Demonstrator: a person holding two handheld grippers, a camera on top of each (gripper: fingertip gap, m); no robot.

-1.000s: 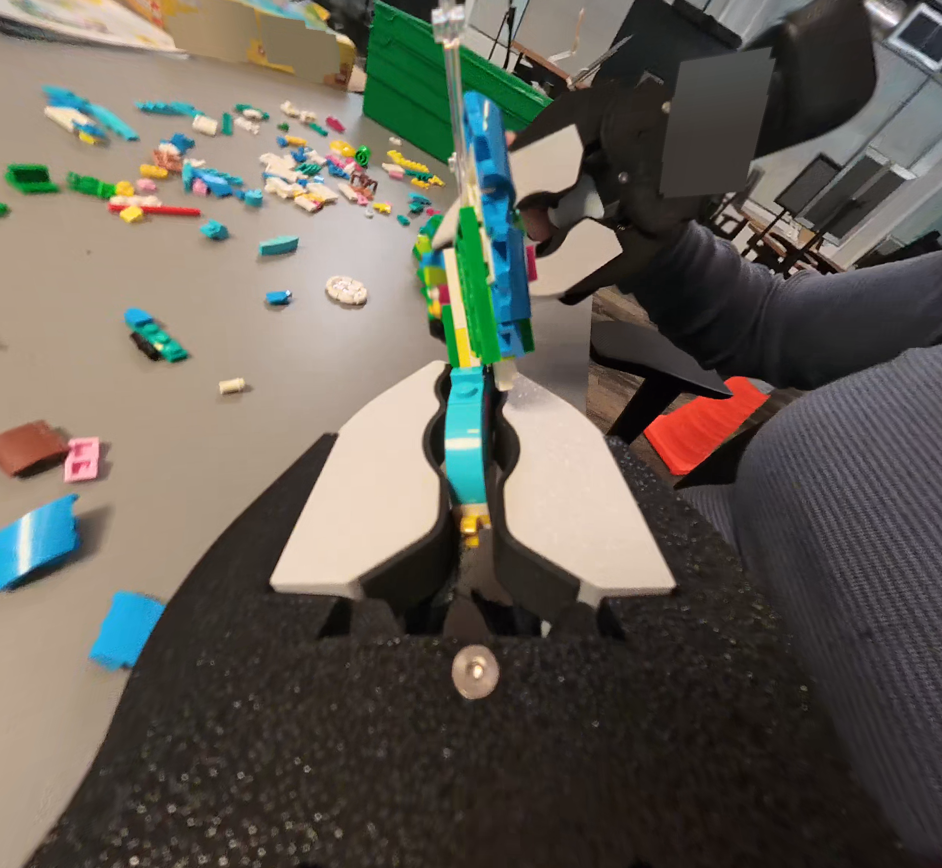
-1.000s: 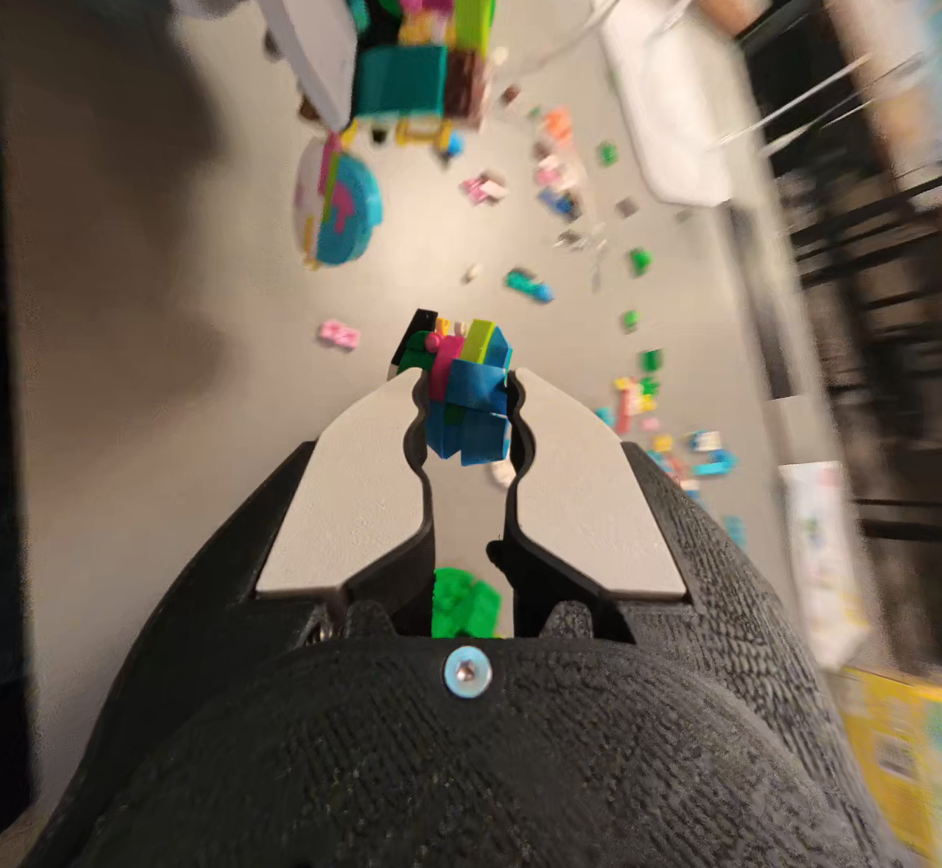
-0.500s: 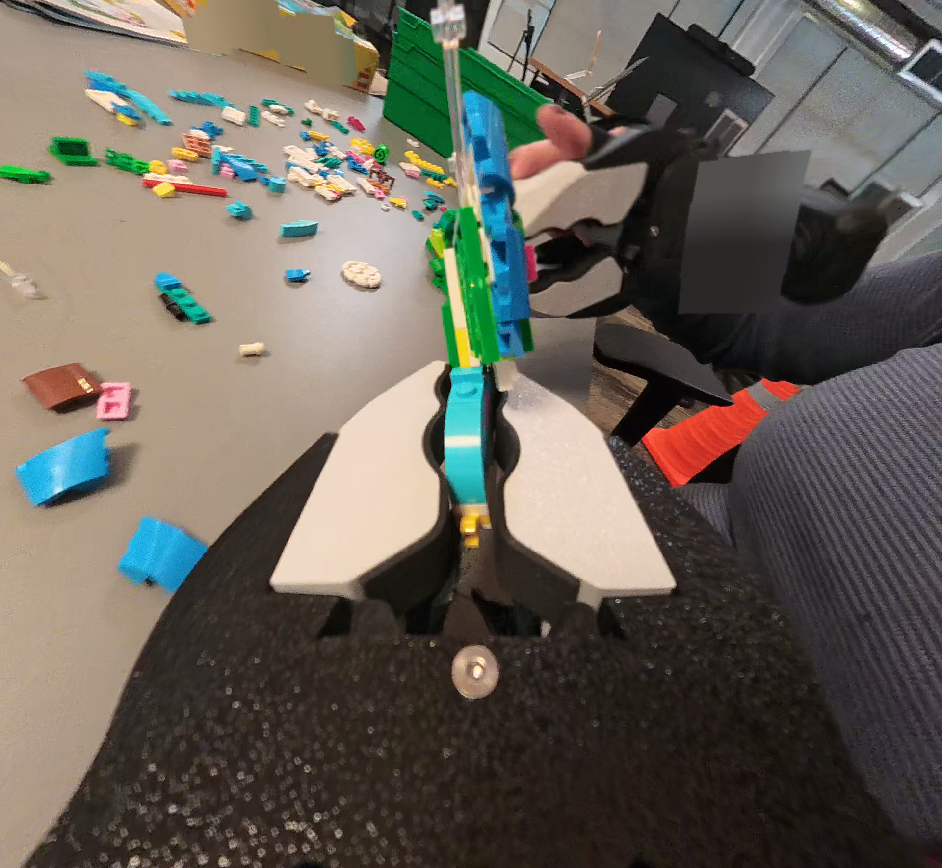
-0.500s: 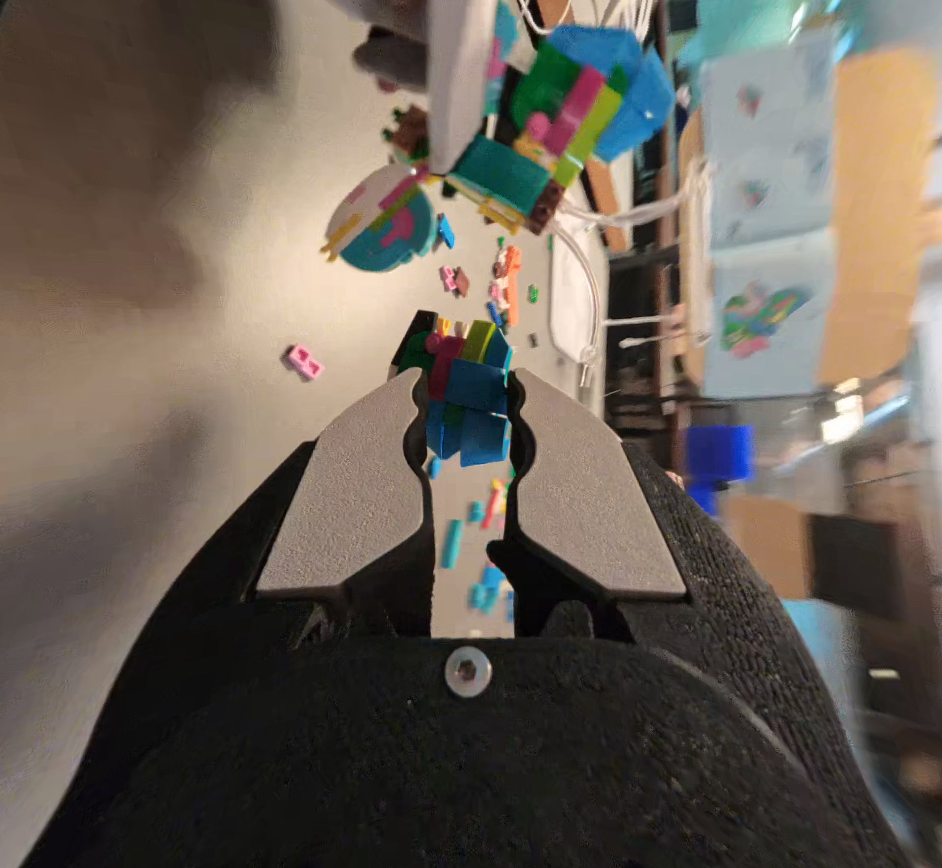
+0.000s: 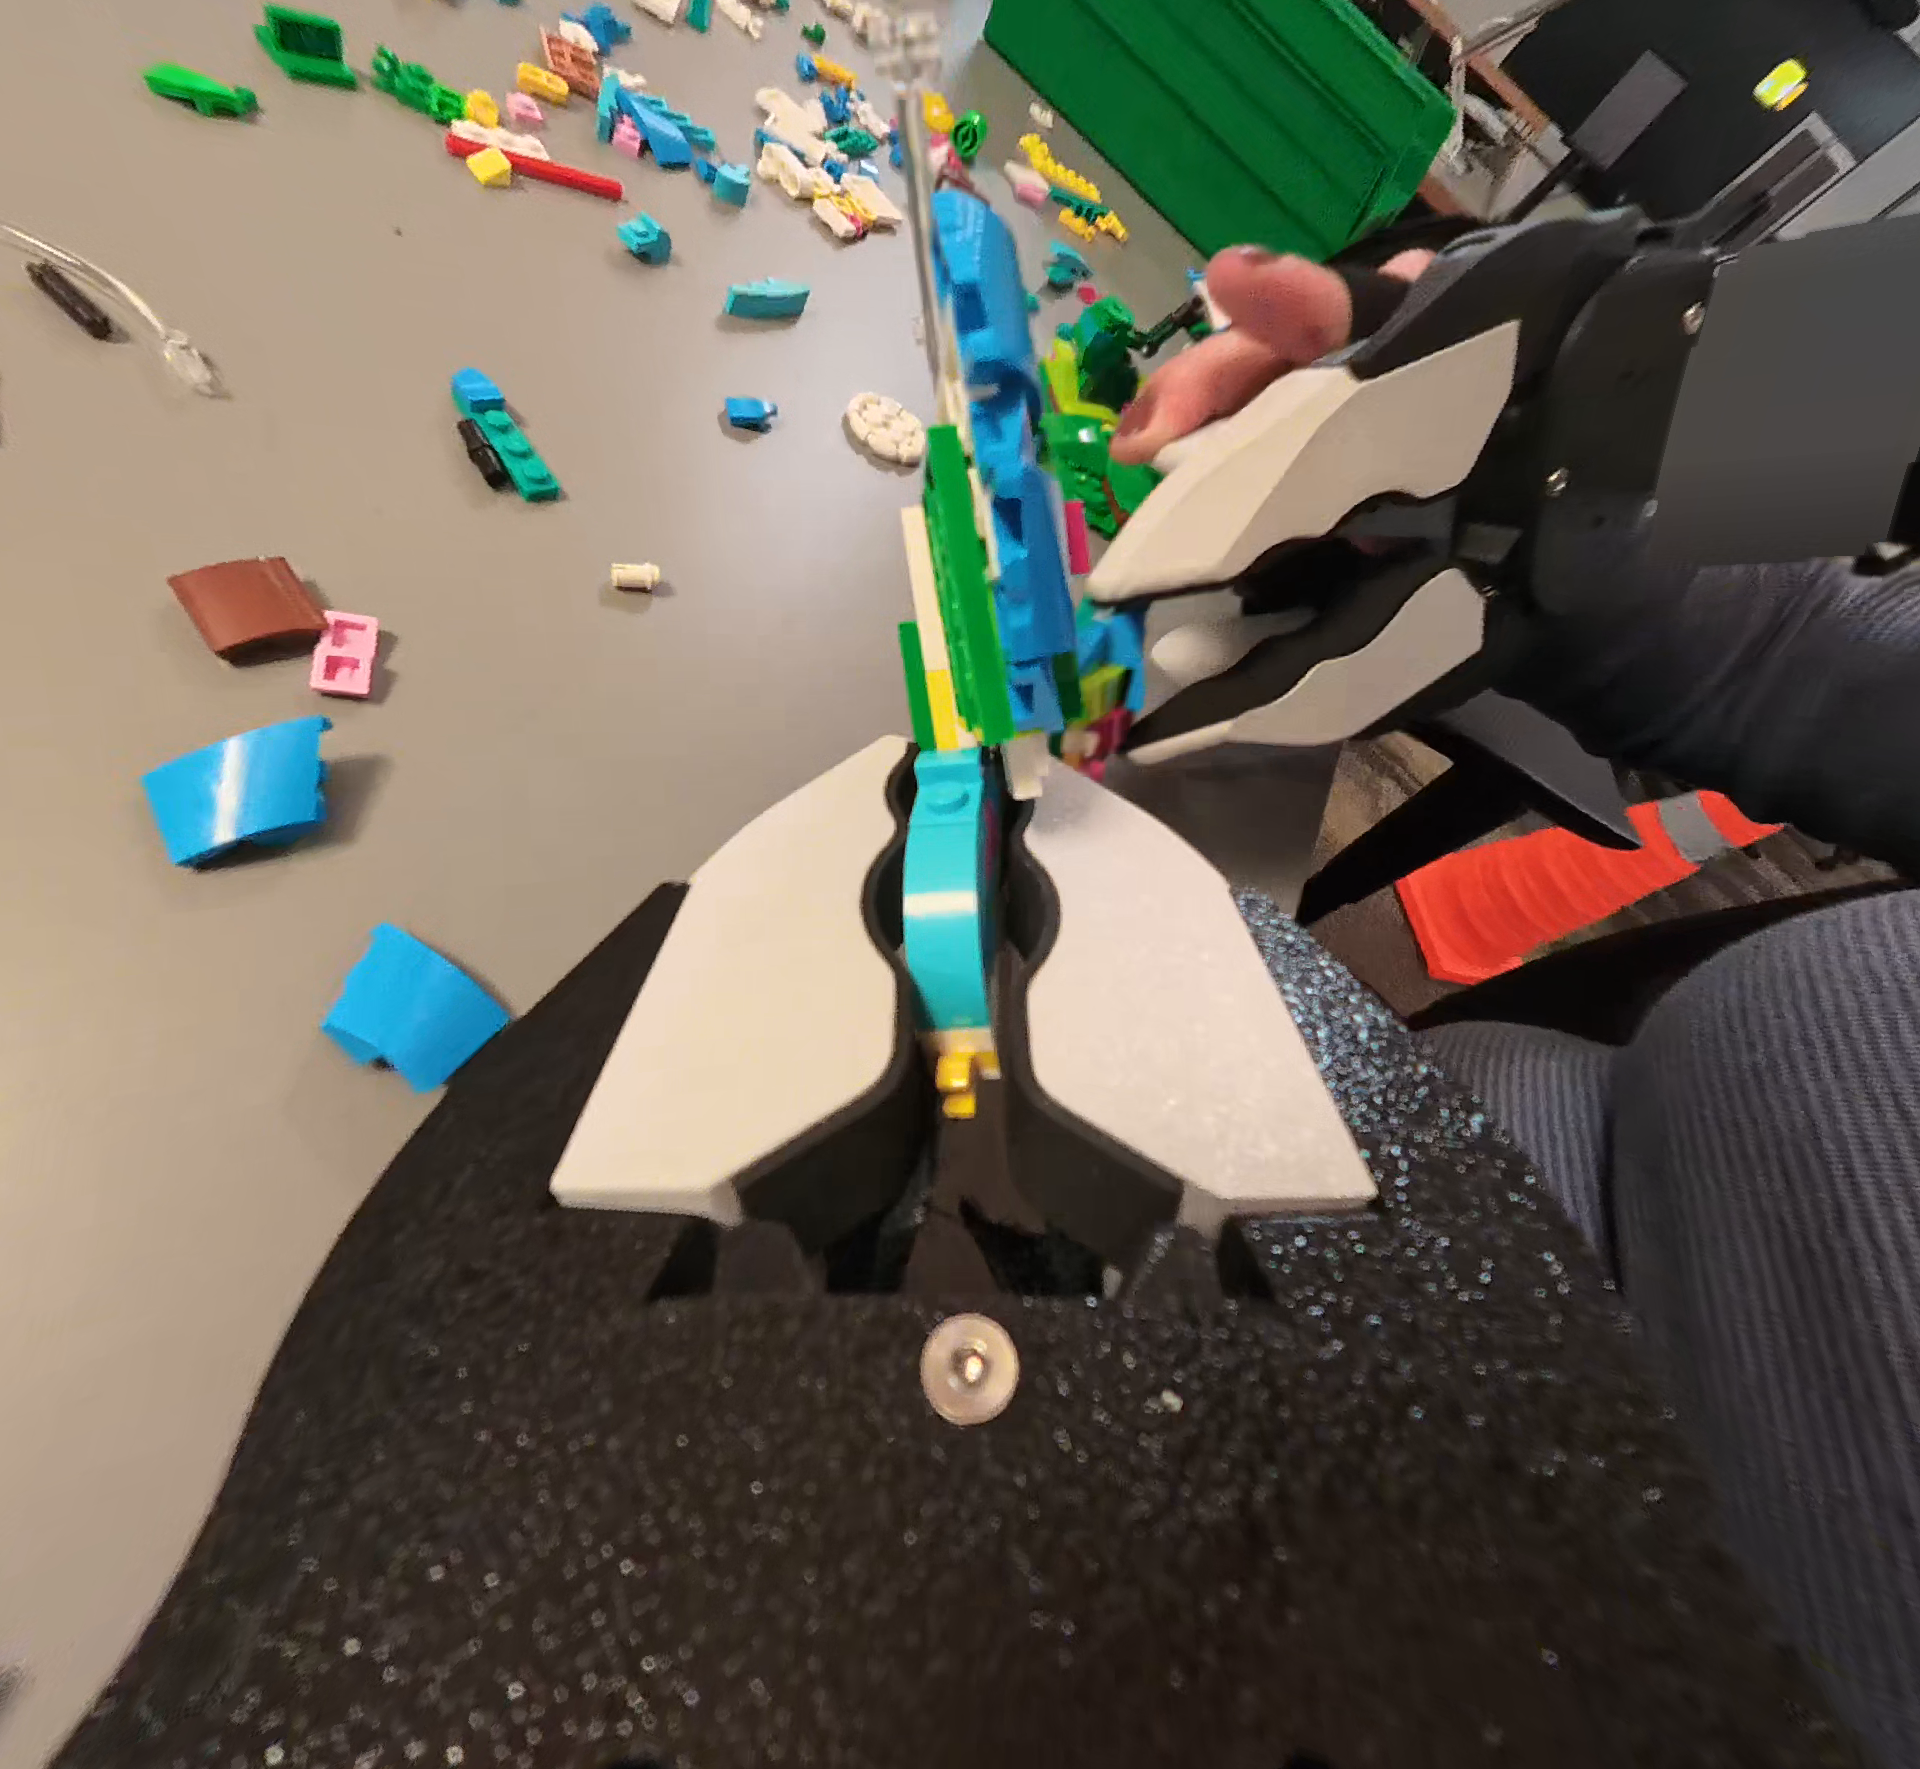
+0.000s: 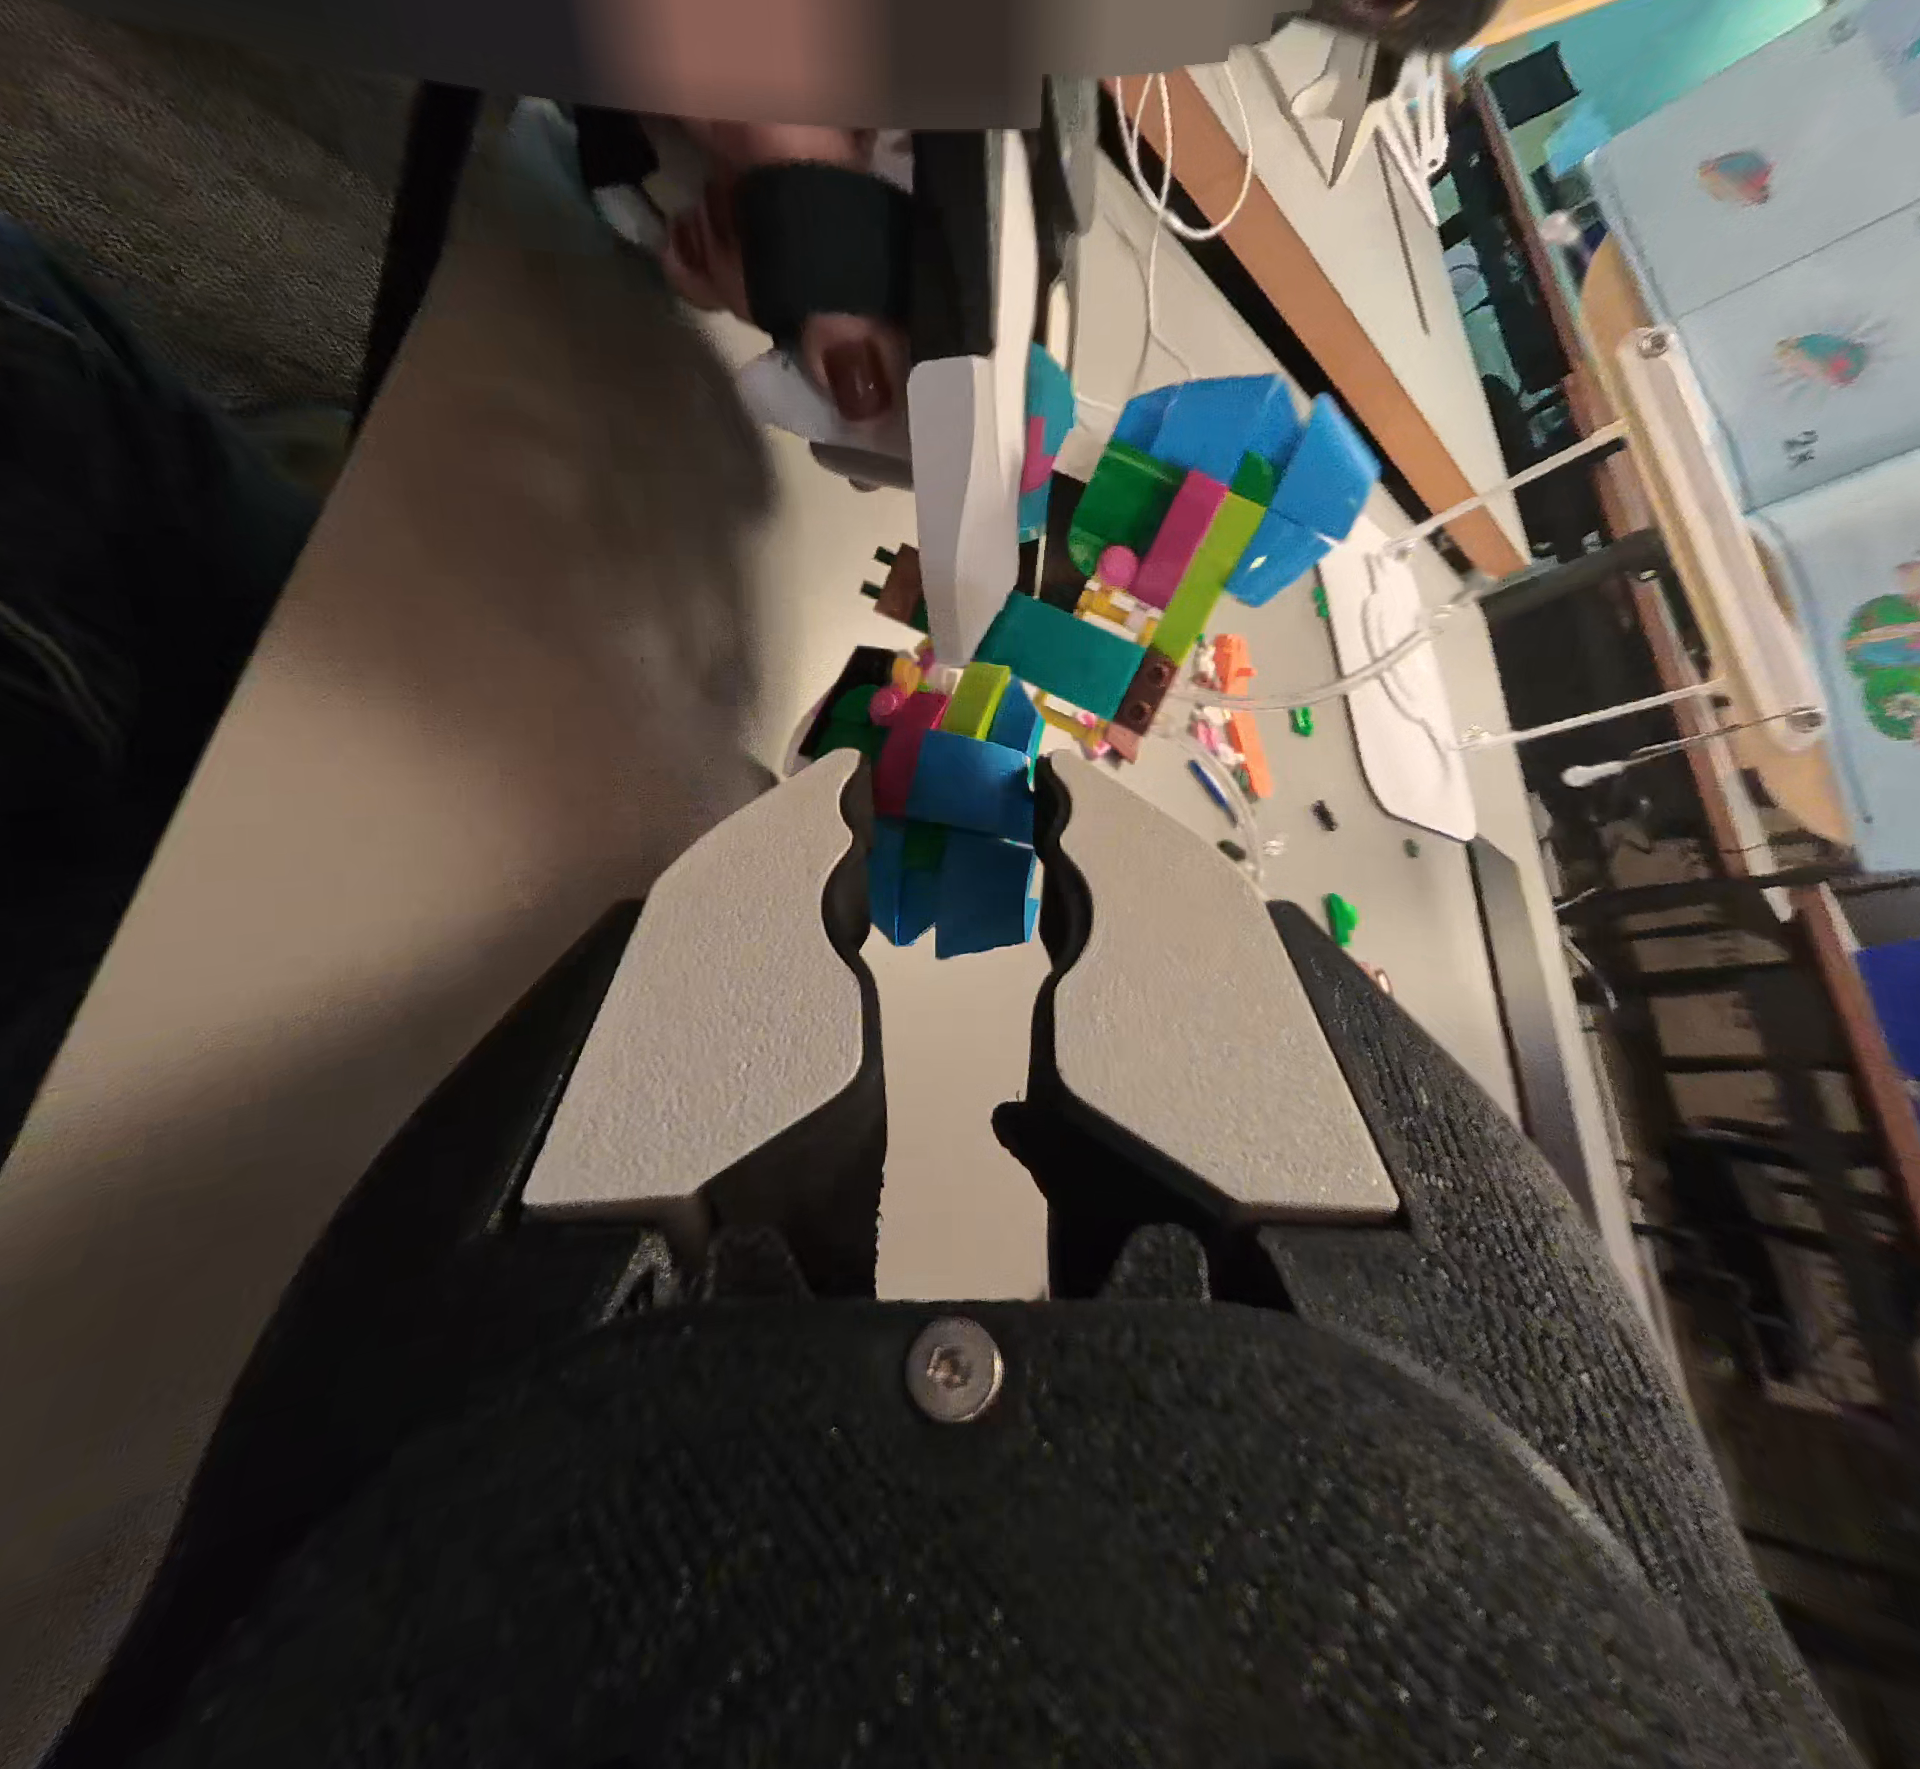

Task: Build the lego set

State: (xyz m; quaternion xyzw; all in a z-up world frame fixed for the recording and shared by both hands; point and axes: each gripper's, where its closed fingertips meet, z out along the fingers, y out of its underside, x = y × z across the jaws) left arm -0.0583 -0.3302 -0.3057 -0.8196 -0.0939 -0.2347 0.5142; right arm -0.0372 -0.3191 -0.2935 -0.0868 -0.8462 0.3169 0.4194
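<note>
My left gripper (image 5: 961,763) is shut on the teal base of the main lego build (image 5: 987,514), a tall blue and green stack with a clear rod (image 5: 909,88) on top, held above the grey table (image 5: 623,784). My right gripper (image 6: 951,763) is shut on a small blue, pink and lime sub-assembly (image 6: 961,836). In the left wrist view the right gripper (image 5: 1117,670) holds that piece close against the right side of the build. In the right wrist view the build (image 6: 1195,524) hangs just beyond the sub-assembly, with a white left finger (image 6: 966,514) beside it.
Many loose bricks (image 5: 665,119) lie scattered on the table, with blue curved pieces (image 5: 239,789) and a brown piece (image 5: 244,602) near me. A green crate (image 5: 1195,46) stands at the back. A person's leg (image 5: 1714,1200) and an orange object (image 5: 1538,888) are at the right.
The right gripper has turned and moved in toward the build, bringing its sub-assembly close to the build's lower right side. The left gripper has tilted down toward the table, still holding the build.
</note>
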